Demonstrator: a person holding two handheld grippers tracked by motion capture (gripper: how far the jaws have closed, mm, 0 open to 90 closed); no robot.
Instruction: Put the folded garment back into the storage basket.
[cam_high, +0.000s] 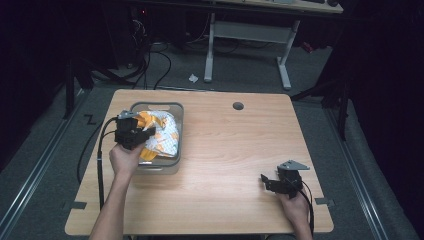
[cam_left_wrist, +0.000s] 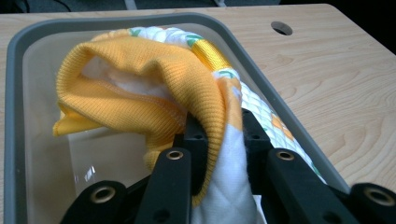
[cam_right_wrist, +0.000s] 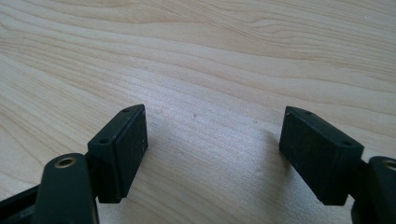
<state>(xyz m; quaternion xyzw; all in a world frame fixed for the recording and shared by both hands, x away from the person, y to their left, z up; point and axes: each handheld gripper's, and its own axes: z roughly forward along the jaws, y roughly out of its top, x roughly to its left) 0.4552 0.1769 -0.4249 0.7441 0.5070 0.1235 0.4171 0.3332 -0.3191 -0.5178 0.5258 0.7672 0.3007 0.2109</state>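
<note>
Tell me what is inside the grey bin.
The grey bin holds a yellow-and-white cloth, pinched by the left gripper. Part of the bin floor shows bare; whatever lies under the cloth is covered.

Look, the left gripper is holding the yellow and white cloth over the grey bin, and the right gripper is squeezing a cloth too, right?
Not quite. The right gripper is open with nothing in it, over the bare table, as the right gripper view shows. The left gripper does hold the cloth over the grey bin.
</note>
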